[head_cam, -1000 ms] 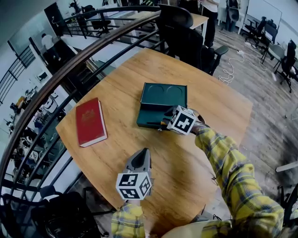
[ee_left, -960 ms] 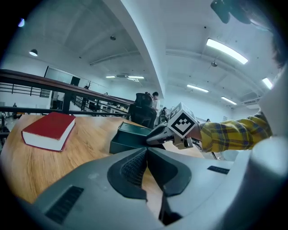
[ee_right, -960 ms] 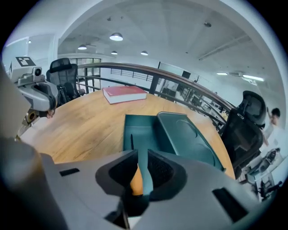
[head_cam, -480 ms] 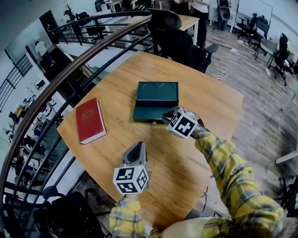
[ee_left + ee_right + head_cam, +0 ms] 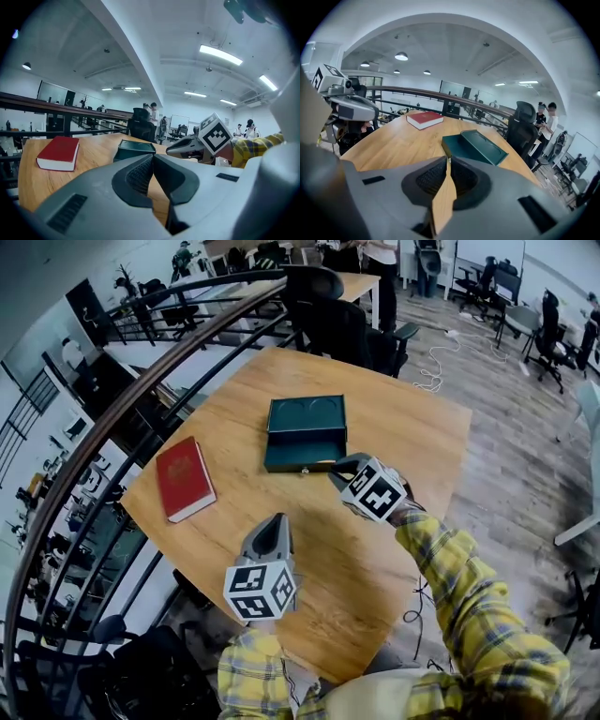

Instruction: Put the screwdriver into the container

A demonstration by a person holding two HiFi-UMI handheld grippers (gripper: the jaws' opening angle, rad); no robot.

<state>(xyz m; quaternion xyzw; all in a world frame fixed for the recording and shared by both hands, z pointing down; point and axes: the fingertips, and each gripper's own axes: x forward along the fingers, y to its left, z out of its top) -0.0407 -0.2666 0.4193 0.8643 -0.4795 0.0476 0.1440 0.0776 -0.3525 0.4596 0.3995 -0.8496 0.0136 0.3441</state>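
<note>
My left gripper has its jaws pressed together with nothing between them. In the head view it sits low in the centre of the frame, over the near part of the round wooden table. My right gripper is also closed at the tips and empty, with only bare tabletop showing through the slit behind them. In the head view it lies right of centre, its nose just beside the front right corner of the green case; I cannot tell whether it touches.

The case stands open in the upper middle of the frame, with the lid on the far side and the tray toward me. The tray is dark, and I cannot make out the screwdriver in it or anywhere else. Neither tool carries it.

A red book lies closed at the left of the frame, well apart from the case. A yellow plaid sleeve runs to the lower right behind the right gripper. Black office chairs stand beyond the table at the top.
</note>
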